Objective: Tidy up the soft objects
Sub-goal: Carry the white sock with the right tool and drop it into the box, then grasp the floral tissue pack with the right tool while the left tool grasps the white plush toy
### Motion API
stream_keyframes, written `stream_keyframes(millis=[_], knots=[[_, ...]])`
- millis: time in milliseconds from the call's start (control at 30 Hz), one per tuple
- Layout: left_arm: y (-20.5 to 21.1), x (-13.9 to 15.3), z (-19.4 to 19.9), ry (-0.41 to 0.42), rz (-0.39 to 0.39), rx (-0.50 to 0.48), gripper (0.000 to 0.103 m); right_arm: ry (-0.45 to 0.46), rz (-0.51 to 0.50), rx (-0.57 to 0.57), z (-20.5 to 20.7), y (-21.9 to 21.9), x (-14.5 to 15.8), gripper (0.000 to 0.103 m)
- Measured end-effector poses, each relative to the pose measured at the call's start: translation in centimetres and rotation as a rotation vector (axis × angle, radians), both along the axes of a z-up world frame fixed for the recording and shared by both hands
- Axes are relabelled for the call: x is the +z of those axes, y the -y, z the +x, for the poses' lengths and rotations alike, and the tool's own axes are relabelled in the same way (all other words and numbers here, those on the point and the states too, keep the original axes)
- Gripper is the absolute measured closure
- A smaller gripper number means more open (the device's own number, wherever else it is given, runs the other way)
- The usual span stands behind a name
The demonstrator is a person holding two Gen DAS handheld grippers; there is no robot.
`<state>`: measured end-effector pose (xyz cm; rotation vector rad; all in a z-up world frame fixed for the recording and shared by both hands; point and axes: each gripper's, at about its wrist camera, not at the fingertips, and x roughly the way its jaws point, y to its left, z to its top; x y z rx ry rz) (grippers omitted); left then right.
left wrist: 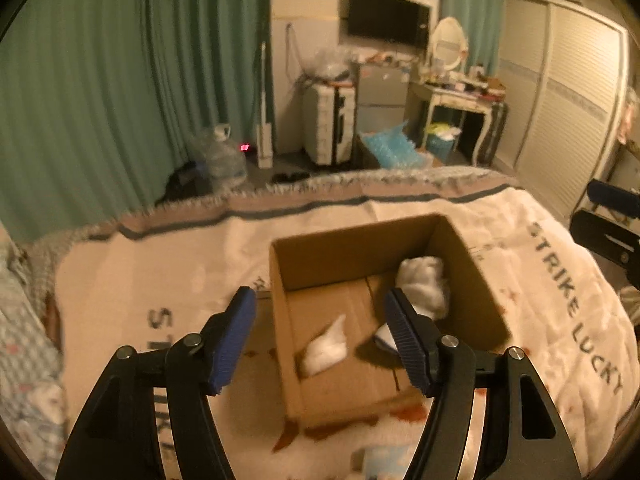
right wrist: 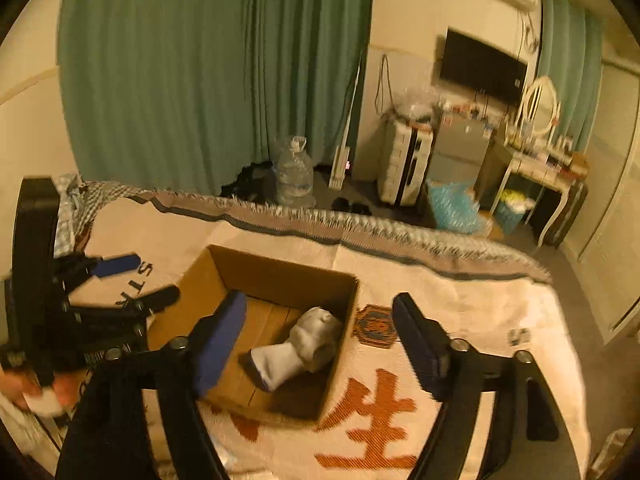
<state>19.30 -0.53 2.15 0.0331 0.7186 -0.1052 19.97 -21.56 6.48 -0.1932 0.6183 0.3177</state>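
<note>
An open cardboard box (left wrist: pixel 340 260) stands on a cream blanket (left wrist: pixel 540 280) on a bed. A crumpled white sock bundle (left wrist: pixel 424 284) lies in its far right corner. A smaller white piece (left wrist: pixel 326 346) shows blurred near the front wall. My left gripper (left wrist: pixel 320 296) hangs open above the box with nothing between its blue pads. In the right wrist view the box (right wrist: pixel 280 276) holds a white sock (right wrist: pixel 304 344) with a bluish cuff. My right gripper (right wrist: pixel 320 300) stands open above it, holding nothing. The left gripper (right wrist: pixel 148 278) shows at the left, above the box's left side.
The blanket bears dark letters and orange characters (right wrist: pixel 368 412). Its fringed edge (right wrist: pixel 360 228) marks the far side of the bed. Beyond it on the floor are a water bottle (right wrist: pixel 294 172), a white suitcase (left wrist: pixel 328 128) and a dressing table (left wrist: pixel 460 100). A hand (right wrist: pixel 40 392) is at lower left.
</note>
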Motion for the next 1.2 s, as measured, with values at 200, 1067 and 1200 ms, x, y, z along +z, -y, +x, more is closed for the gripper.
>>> stream_keyframes(millis=[200,1067,1200], knots=[[-1.1,4.4,-7.0,0.12,-0.032,0.056,0.013,0.067,-0.012,0.055,-8.4,0.3,2.3,0.011],[-3.1,-10.1,-16.2,-0.091,0.04,0.234,0.013,-0.399,-0.07,0.319,-13.6,-6.9,-19.4,0.009],[-3.3,-11.0,-16.1,-0.123,0.035,0.222,0.013,-0.444,-0.093,0.319,-13.2,-7.8,-21.4,0.014]])
